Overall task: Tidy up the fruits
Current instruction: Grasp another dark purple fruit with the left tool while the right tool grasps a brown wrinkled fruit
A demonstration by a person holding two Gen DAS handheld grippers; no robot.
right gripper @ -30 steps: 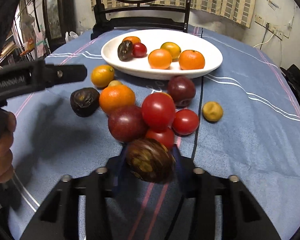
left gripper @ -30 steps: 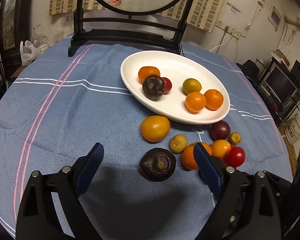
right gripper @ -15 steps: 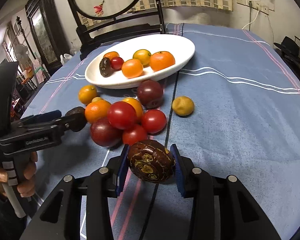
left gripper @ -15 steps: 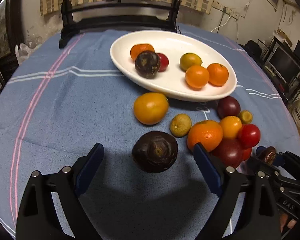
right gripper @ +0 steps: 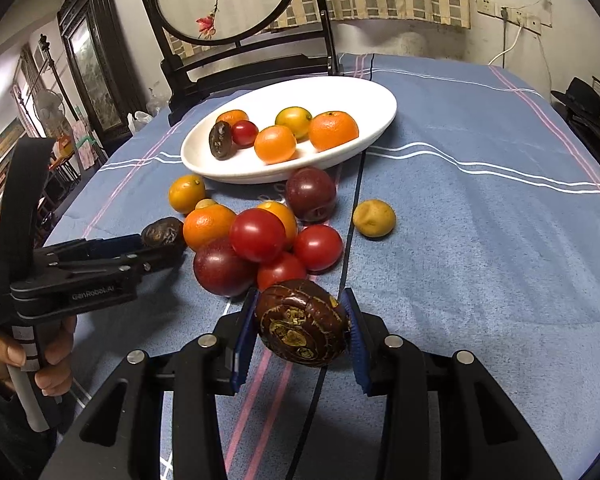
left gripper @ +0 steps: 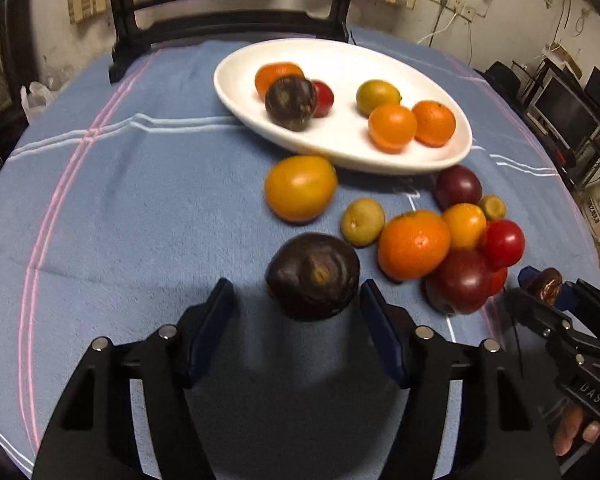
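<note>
A white oval plate holds several fruits: oranges, a red tomato and a dark passion fruit. More fruits lie in a cluster on the blue cloth below it. My left gripper is open, its jaws on either side of a dark passion fruit lying on the cloth, with gaps on both sides; this fruit also shows in the right wrist view. My right gripper is shut on a second dark wrinkled passion fruit and holds it above the cloth, near the cluster's front.
The cluster has an orange, red tomatoes, dark plums and small yellow fruits. A large yellow-orange fruit lies by the plate. A dark wooden screen stand rises behind the plate. Table edges curve away at both sides.
My left gripper has moved forward and its jaws have narrowed around the passion fruit on the cloth. My right gripper has lifted its fruit a little and stayed shut.
</note>
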